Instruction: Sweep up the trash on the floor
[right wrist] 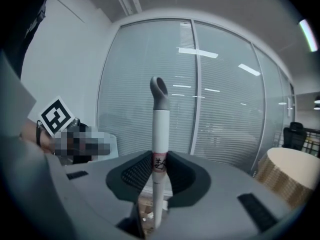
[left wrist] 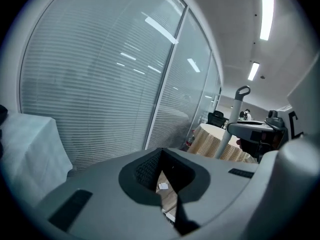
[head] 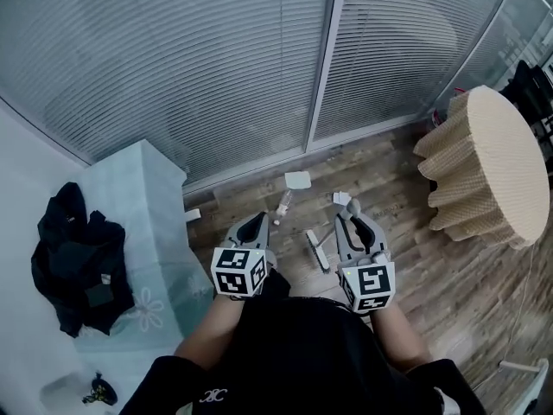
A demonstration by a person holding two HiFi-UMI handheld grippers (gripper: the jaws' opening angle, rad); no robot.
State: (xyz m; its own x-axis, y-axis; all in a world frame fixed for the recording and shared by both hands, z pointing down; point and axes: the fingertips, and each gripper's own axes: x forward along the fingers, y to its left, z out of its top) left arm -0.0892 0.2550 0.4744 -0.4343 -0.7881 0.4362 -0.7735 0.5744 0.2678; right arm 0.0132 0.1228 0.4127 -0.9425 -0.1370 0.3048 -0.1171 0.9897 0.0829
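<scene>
My right gripper [head: 352, 220] [right wrist: 159, 156] is shut on the white broom handle [right wrist: 160, 129], which stands upright and ends in a grey hook. The broom's brush head [head: 317, 250] rests on the wooden floor between the two grippers. The left gripper [head: 257, 218] [left wrist: 161, 154] is level with it on the left, its jaws shut, and I see nothing between them. Trash lies just ahead: a white paper sheet [head: 297, 180], a small scrap [head: 341, 198], a thin bottle-like piece [head: 282, 204] and a white bit [head: 192, 215] by the left table. The left gripper view shows the handle [left wrist: 235, 115] at the right.
A glass wall with blinds [head: 259, 59] closes off the far side. A table under a pale blue cloth [head: 130, 232] stands at the left with a black jacket [head: 73, 258] on it. A round table with a beige pleated cloth [head: 492, 162] stands at the right.
</scene>
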